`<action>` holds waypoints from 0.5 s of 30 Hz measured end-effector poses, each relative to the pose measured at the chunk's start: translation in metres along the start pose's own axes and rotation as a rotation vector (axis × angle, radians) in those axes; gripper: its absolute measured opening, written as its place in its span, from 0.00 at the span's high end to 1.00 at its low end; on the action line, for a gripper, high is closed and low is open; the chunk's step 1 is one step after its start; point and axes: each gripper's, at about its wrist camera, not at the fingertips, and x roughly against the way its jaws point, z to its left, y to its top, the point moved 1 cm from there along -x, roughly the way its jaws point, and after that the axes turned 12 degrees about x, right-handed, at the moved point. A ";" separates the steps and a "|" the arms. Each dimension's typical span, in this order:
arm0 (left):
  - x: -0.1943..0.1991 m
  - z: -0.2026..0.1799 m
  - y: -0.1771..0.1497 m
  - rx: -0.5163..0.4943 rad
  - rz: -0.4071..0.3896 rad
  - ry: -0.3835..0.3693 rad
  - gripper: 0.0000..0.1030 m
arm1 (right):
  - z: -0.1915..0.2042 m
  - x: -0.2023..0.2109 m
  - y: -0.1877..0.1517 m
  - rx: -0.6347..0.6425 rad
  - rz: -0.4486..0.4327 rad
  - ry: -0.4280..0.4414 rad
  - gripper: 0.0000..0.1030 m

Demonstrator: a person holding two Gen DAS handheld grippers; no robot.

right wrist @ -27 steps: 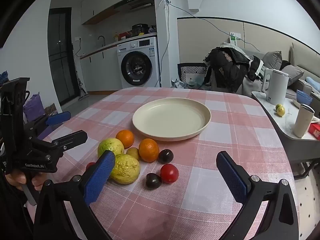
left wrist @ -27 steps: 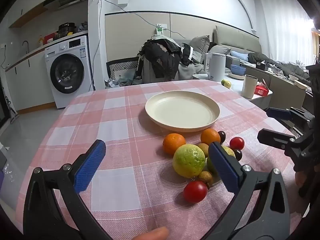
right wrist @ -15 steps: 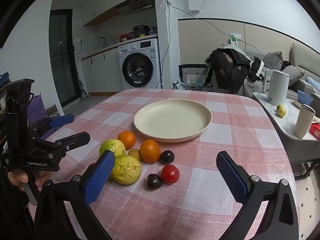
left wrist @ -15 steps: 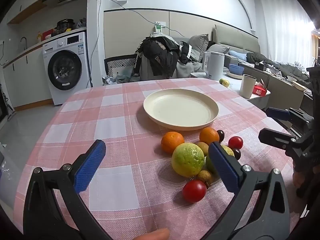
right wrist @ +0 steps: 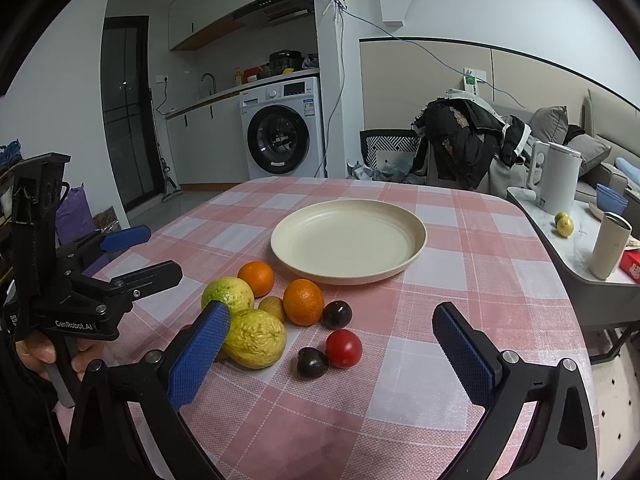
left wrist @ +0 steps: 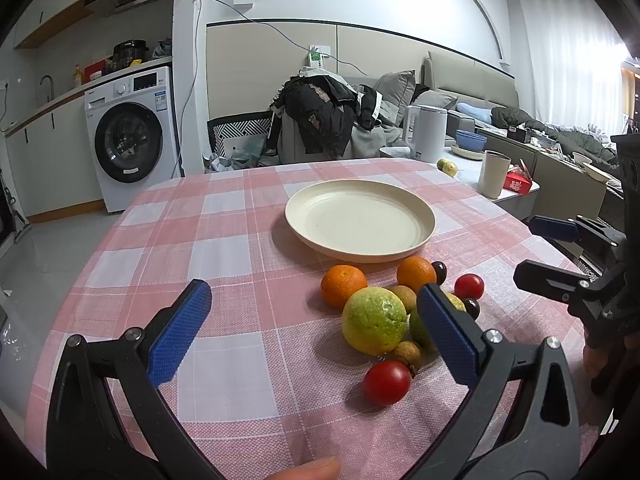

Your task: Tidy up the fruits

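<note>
A cream plate (left wrist: 360, 224) (right wrist: 348, 240) sits bare on the pink checked table. Just in front of it lies a cluster of fruit: two oranges (left wrist: 343, 285) (right wrist: 303, 302), two yellow-green guavas (left wrist: 374, 320) (right wrist: 254, 338), red tomatoes (left wrist: 387, 382) (right wrist: 343, 348), dark plums (right wrist: 337, 314) and small brown fruits (left wrist: 407, 354). My left gripper (left wrist: 312, 332) is open and empty, hovering just short of the fruit on its left side. My right gripper (right wrist: 328, 356) is open and empty, hovering over the fruit's near right side. Each gripper shows in the other's view, the right one (left wrist: 560, 256) and the left one (right wrist: 132, 256).
A side table (right wrist: 576, 256) at the right edge holds a white kettle (right wrist: 554, 178), a cup (right wrist: 610, 246) and two small fruits. A chair piled with dark clothes (right wrist: 464, 140) stands behind the table. A washing machine (right wrist: 280, 136) is at the back left.
Both grippers have drifted slightly; the plate and fruit sit a little differently in each view. Both stay open and empty, and no fruit has moved.
</note>
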 end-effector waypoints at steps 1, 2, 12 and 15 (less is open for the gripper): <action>0.001 0.000 0.000 -0.001 -0.001 0.000 0.01 | 0.000 0.000 0.000 0.001 0.000 0.001 0.00; 0.001 0.000 0.000 0.000 -0.001 0.001 0.01 | 0.000 -0.001 0.000 0.003 0.000 -0.001 0.00; 0.001 0.000 0.000 0.000 -0.001 0.000 0.01 | 0.000 0.000 0.000 0.009 -0.001 0.001 0.00; 0.001 0.000 0.000 -0.001 -0.001 0.000 0.01 | 0.000 -0.001 -0.001 0.009 0.000 0.001 0.00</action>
